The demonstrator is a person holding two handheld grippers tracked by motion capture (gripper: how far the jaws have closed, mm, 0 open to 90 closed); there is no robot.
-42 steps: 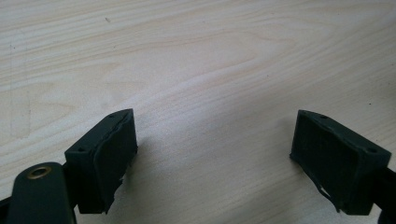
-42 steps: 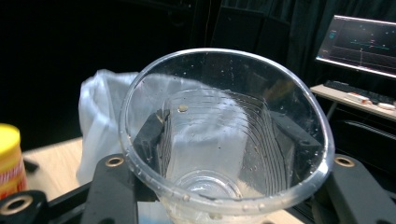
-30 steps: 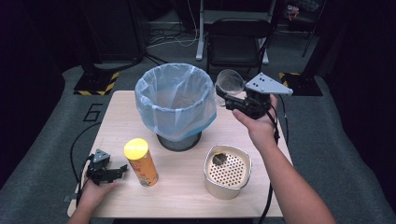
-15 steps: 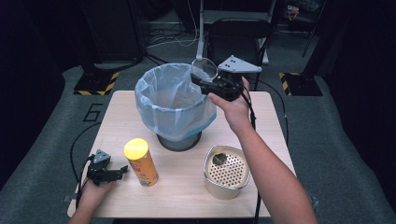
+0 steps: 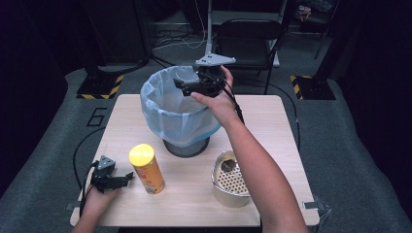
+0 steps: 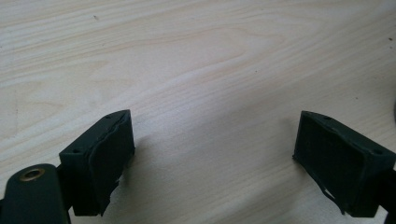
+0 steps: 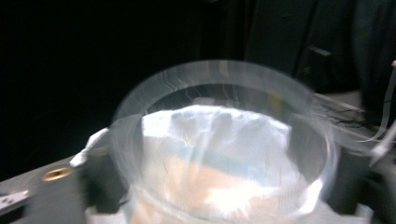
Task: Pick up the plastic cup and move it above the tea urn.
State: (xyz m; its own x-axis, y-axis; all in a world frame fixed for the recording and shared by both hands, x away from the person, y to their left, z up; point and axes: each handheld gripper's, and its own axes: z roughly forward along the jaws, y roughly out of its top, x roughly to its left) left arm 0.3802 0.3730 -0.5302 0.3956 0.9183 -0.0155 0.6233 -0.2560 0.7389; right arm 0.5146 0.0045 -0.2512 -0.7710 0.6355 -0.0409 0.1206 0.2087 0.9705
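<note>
My right gripper (image 5: 190,86) hangs over the back rim of a bin lined with a light blue bag (image 5: 177,114). It is shut on a clear plastic cup (image 5: 183,75). In the right gripper view the cup (image 7: 224,140) is blurred and sits between the jaws, its mouth towards the camera, with the bag showing through it. My left gripper (image 5: 119,178) rests on the wooden table (image 5: 272,126) near the front left corner. In the left gripper view that gripper (image 6: 215,163) is open, and between the jaws lies bare wood (image 6: 210,70).
An orange snack can with a yellow lid (image 5: 146,168) stands upright just right of the left gripper. A perforated metal container (image 5: 230,180) sits at the front right, under the right forearm. A black chair (image 5: 252,36) and stand bases are beyond the table.
The right gripper has carried the clear cup leftwards, from beside the bin's right rim to above its back opening. The left gripper has stayed put.
</note>
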